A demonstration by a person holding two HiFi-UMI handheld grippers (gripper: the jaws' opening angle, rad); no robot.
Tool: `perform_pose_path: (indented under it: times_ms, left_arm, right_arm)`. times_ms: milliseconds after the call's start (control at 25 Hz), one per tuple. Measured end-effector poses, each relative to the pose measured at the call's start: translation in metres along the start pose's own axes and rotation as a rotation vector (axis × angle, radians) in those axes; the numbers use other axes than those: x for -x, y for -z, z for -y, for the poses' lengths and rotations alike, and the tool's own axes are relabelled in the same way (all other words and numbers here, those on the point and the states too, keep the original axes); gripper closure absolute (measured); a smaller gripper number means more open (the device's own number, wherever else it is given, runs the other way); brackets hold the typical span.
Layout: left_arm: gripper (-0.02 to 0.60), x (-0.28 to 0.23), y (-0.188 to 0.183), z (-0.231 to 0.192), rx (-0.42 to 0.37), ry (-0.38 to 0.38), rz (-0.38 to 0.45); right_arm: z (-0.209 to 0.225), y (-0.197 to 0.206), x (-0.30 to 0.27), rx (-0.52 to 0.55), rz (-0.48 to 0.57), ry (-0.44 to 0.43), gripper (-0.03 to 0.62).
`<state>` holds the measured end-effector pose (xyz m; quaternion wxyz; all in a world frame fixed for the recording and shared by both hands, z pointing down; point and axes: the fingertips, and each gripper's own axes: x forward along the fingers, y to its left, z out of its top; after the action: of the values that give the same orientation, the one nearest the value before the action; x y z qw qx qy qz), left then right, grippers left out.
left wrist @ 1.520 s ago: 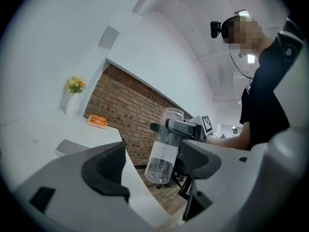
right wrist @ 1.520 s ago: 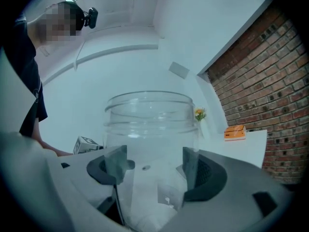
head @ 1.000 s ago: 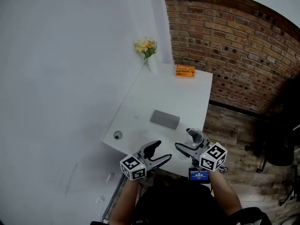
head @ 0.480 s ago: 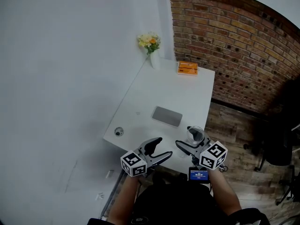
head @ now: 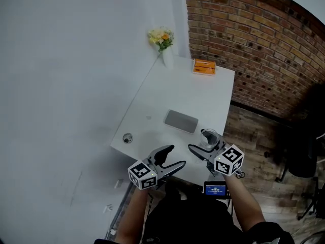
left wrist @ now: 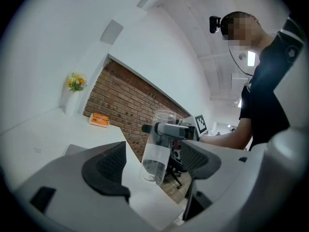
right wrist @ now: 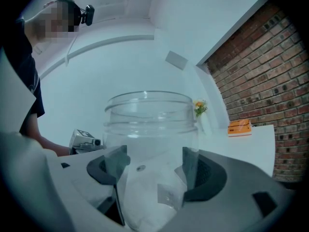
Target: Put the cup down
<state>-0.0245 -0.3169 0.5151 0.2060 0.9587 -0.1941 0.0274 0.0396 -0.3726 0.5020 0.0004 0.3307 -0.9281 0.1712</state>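
A clear glass cup (head: 209, 138) stands upright over the near right corner of the white table (head: 188, 95). My right gripper (head: 202, 145) is shut on it, one jaw on each side of its wall. In the left gripper view the cup (left wrist: 157, 149) has its base at or just above the tabletop; I cannot tell whether it touches. Through the cup (right wrist: 149, 149) in the right gripper view I see both pads of my right gripper (right wrist: 154, 170) pressed against the glass. My left gripper (head: 175, 155) hangs open and empty at the table's front edge, left of the cup.
A grey flat pad (head: 181, 121) lies mid-table just beyond the cup. An orange box (head: 204, 66) and a vase of flowers (head: 161, 42) sit at the far end. A small round object (head: 127, 138) is at the near left corner. An office chair (head: 304, 156) stands on the wooden floor at right.
Both grippers keep nearly the same pose. The right one has edged slightly forward over the table with the cup, and the head view has drifted a little.
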Motion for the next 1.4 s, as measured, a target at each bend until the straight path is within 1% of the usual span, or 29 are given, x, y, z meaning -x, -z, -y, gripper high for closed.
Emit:
perform_pose_path:
  times_ms: [240,520,680,960,1160,1400]
  left_arm:
    - [0.219,-0.002,-0.002,-0.005,0.006,-0.025,-0.004]
    - [0.219,-0.002,-0.001,-0.022,0.03,-0.063,-0.002]
    - [0.219,-0.001,0.003,-0.031,0.053,-0.088,0.003]
    - [0.219,0.006,0.014,-0.045,0.088,-0.117,-0.004]
    - [0.219,0.01,0.019,-0.053,0.109,-0.136,-0.009]
    - [0.221,0.011,0.02,-0.058,0.116,-0.143,-0.003]
  right_arm:
    - [0.04,0.002,-0.03,-0.006,0.001,0.011,0.221]
    - [0.083,0.007,-0.075,0.013,0.003,0.026,0.221]
    - [0.1,0.003,-0.098,0.058,0.005,0.027,0.221]
    - [0.113,0.011,-0.138,0.199,-0.037,0.008,0.222]
    - [0.111,0.012,-0.148,0.249,-0.022,-0.008,0.223]
    - [0.103,0.018,-0.141,0.29,-0.009,-0.006,0.221]
